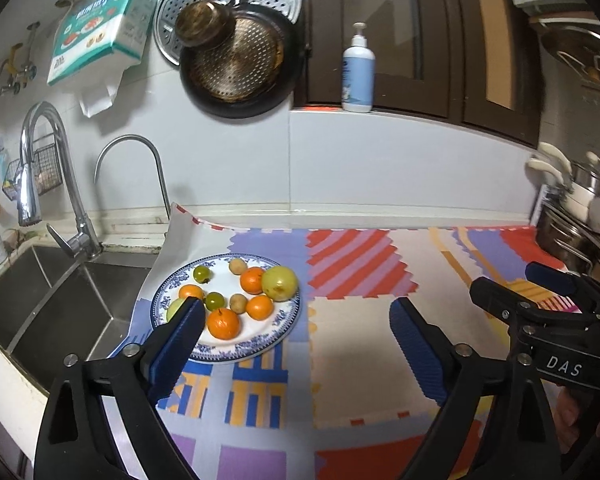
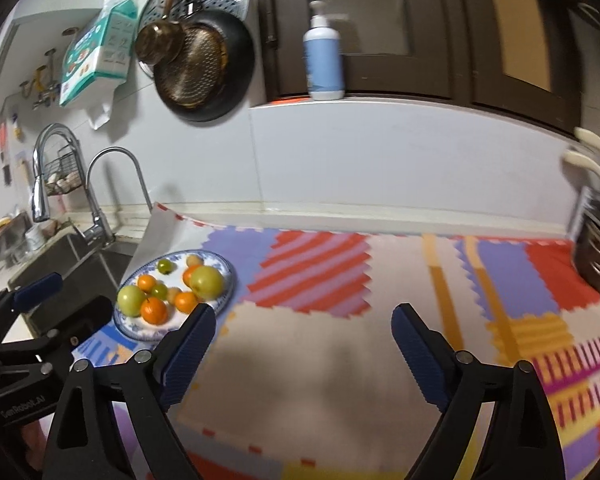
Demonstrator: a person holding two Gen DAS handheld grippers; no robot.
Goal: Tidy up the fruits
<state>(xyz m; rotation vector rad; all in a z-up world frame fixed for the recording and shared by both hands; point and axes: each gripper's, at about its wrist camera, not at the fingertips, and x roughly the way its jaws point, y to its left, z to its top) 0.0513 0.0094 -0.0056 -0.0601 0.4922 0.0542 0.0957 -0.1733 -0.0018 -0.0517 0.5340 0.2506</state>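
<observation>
Left wrist view: left claw (image 1: 296, 338) spread wide, holding nothing, hovering over patterned mat (image 1: 360, 344) on bench. Right claw (image 2: 304, 340) also wide apart and empty in right wrist view; its body visible at 3 o'clock from left camera.

Fruit all on blue-rimmed plate (image 1: 260, 350), at 10 o'clock of left claw, close to sink (image 1: 52, 304) edge. Contents: four oranges, front one (image 1: 223, 323) nearest; large yellow-green fruit (image 1: 280, 283) at plate's 2 o'clock rim; second green fruit (image 2: 132, 300) at 8 o'clock, half hidden behind left finger in left view; two small dark green ones (image 1: 202, 274); two small tan ones (image 1: 238, 266). Pieces packed, several touching. No second container visible for sorting.

Risks, judged:
- Round fruit, crowded; closing on one likely nudges neighbours, could roll off rim toward sink.
- Plate sits partly on curled mat edge near sink; a sideways push could slide it.
- Small fruit may slip between wide pads.
- Right view motion-blurred at 3 o'clock; pots there, exact clearance not readable.
</observation>
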